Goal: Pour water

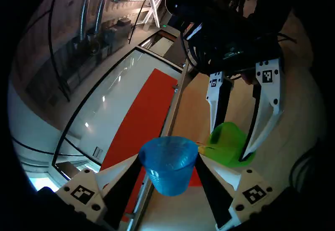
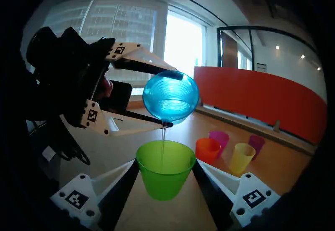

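- The left gripper [image 1: 168,164] has both fingers pressed on a blue cup [image 2: 170,97] and holds it tipped over.
- A thin stream of water [image 2: 163,141] falls from its lip into a green cup [image 1: 226,141] just below.
- The right gripper [image 2: 165,168] clamps the green cup upright, over a wooden table [image 2: 268,168].
- Four spare cups [image 2: 230,147] stand grouped toward the table's far edge.
- Pouring appears under way; next, a steady tilt, lip over the green mouth, then levelling.

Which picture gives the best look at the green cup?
The right gripper view. The green cup sits close and whole between the fingers of the right gripper, its mouth open to a thin stream from the tilted blue cup. The left gripper view shows it farther off, partly hidden by that gripper's fingers.
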Tool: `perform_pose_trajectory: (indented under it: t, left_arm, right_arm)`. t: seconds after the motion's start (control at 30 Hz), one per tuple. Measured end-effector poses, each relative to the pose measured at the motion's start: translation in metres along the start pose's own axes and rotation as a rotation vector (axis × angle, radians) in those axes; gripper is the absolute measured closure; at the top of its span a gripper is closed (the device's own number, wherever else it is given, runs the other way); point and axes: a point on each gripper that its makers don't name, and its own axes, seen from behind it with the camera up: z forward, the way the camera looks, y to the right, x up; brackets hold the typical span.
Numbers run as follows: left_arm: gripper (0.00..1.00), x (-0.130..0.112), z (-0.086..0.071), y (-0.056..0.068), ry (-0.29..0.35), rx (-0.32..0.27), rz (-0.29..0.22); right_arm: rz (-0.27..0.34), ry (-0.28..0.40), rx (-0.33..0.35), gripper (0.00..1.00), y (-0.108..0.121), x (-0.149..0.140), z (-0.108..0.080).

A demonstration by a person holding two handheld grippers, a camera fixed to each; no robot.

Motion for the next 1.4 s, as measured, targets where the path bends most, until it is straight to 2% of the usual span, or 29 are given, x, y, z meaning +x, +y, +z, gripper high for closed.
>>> perform_pose_trajectory:
  t: [1.4]
  left_arm:
    - [0.13, 0.0047, -0.0031, 0.0005, -0.001, 0.005, 0.093]
  right_arm:
    - [0.001, 0.007, -0.006, 0.08, 0.0023, 0.0004, -0.0009]
